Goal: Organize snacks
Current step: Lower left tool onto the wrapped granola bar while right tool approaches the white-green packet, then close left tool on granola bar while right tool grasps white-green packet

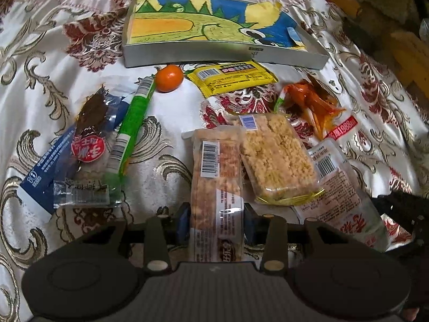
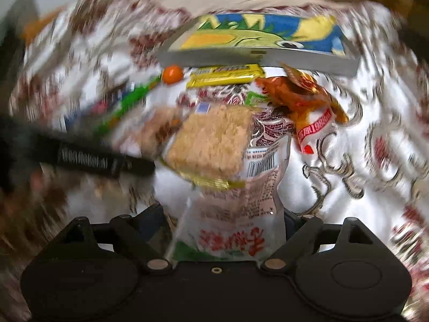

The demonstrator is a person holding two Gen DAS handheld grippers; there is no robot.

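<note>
Left gripper point(image 1: 216, 224) is clamped on the near end of a long peanut brittle bar point(image 1: 215, 185), the blue pads pressing on both long edges of the clear wrapper. The bar's long axis runs straight away from the gripper, near to far, so a lift would carry it out lengthwise with the far end free. Just to its right, edge against edge, lies the puffed rice cake point(image 1: 277, 158), angled a little to the right, and under that a pale sachet with red lettering point(image 1: 346, 187). Over on the right wrist view, much blurred, the right gripper point(image 2: 228, 230) stands wide, with that same pale sachet point(image 2: 236, 214) lying lengthwise between its jaws; whether the pads press on it I cannot tell. So each hand has its own packet dead ahead, the left nearer the bar, the right nearer the sachet. Beyond, across the patterned tablecloth point(image 1: 80, 40), the crocodile-print box point(image 1: 214, 26) lies far centre, broadside on, likely the destination, with a mandarin point(image 1: 169, 78) and a yellow packet point(image 1: 233, 76) in front of it.
</note>
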